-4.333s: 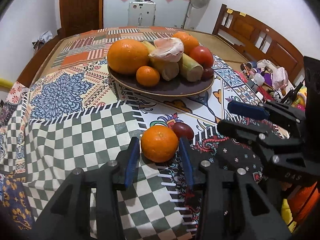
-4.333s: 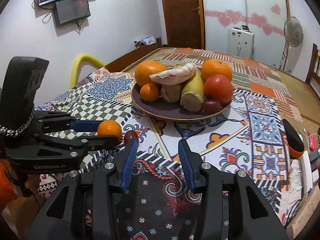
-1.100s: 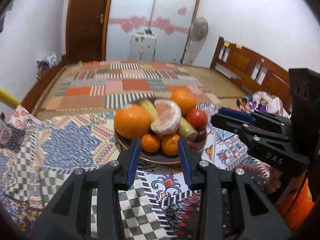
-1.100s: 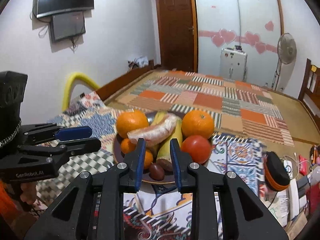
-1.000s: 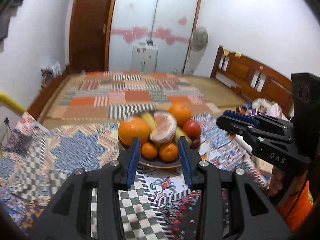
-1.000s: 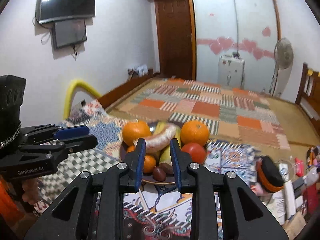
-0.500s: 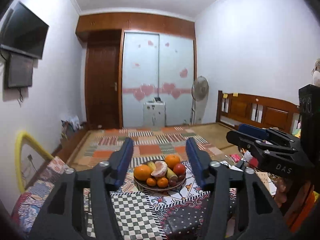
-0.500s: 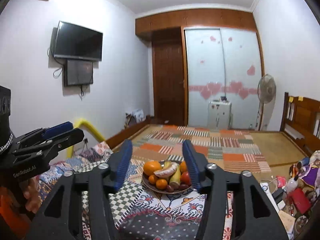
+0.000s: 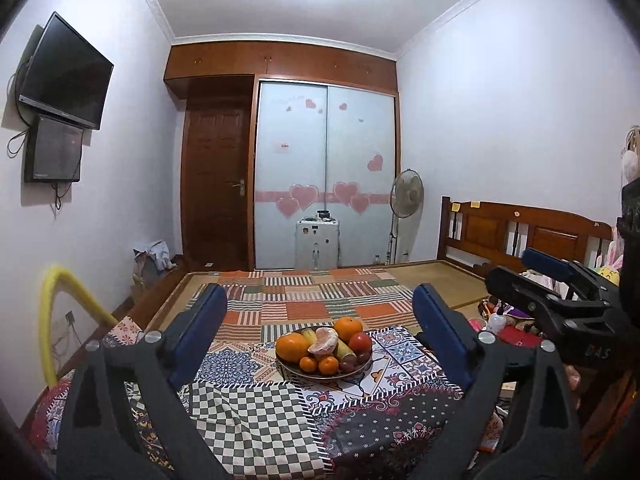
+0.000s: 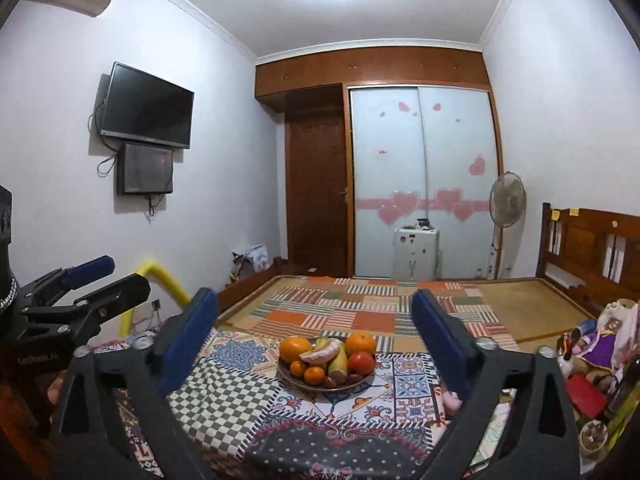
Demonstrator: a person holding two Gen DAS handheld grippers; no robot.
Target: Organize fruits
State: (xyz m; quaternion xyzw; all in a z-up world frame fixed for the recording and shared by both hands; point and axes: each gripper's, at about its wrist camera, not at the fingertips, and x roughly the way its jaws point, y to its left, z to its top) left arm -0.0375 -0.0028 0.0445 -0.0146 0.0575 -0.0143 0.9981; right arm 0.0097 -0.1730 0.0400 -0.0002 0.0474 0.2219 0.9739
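A brown plate heaped with fruit sits on the patchwork cloth, well ahead of both grippers. It holds a large orange, small oranges, a tomato, bananas and a peeled citrus piece. My left gripper is raised and pulled back, its jaws opening wide with nothing between them. My right gripper is likewise opening and empty, with the plate far beyond its fingers. Each gripper shows at the edge of the other's view, the right gripper and the left gripper.
The patterned cloth covers the near surface, with a patchwork mat beyond. A wooden headboard and toys and bottles crowd the right. A yellow tube stands at left. Fan, white appliance and door are at the back.
The orange and dark fruit that lay on the cloth now sit on the plate. Both grippers drew back and up from the plate, tilted toward level, and their jaws spread wide.
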